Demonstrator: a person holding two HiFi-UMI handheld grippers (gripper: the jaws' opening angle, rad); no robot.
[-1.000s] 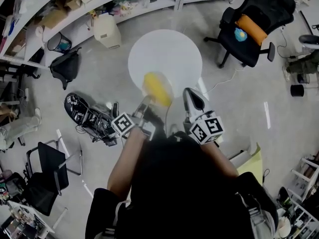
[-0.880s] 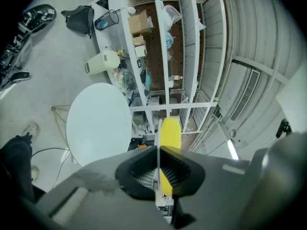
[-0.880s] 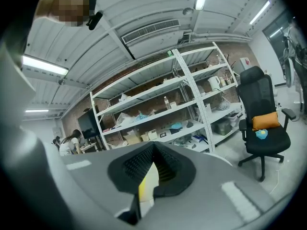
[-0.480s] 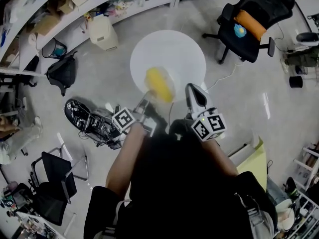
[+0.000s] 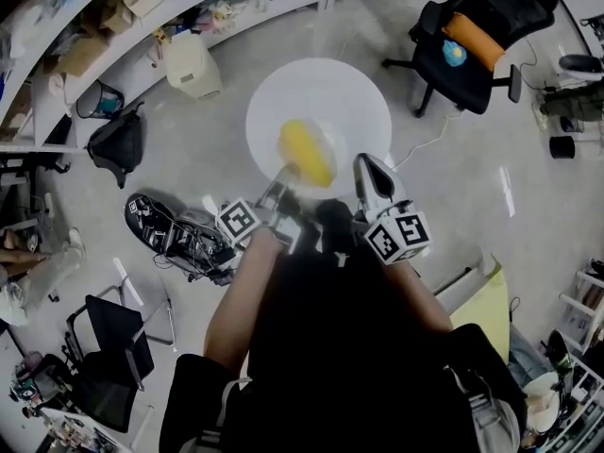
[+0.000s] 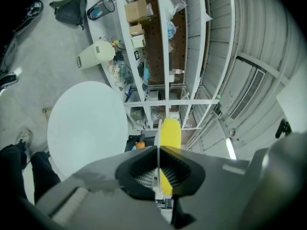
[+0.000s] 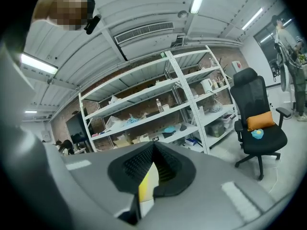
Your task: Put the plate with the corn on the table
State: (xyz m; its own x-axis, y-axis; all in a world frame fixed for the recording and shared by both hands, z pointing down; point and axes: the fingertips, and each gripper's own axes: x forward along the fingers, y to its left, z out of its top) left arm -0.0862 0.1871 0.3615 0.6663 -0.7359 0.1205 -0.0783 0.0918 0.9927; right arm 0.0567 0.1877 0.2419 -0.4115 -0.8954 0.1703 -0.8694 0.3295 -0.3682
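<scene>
A yellow corn cob [image 5: 307,152] lies on a pale, thin plate [image 5: 326,144] held over the near part of the round white table [image 5: 349,88]. My left gripper [image 5: 286,174] is shut on the plate's near-left rim. In the left gripper view the plate [image 6: 157,137] shows edge-on between the pads, with the corn [image 6: 170,131] just right of it and the table [image 6: 81,123] to the left. My right gripper [image 5: 364,165] is at the plate's right side. In its own view the right gripper [image 7: 152,152] has its pads together on a yellow-white sliver [image 7: 147,183].
A black office chair [image 5: 486,36] with an orange cushion stands right of the table. White shelving [image 5: 142,12] runs along the far side, with a beige bin [image 5: 192,64] and a black bag [image 5: 118,140] on the floor. Cables and gear [image 5: 179,234] lie at left.
Both grippers and the plate with the corn have moved a little further in over the table's near edge. The grips look the same.
</scene>
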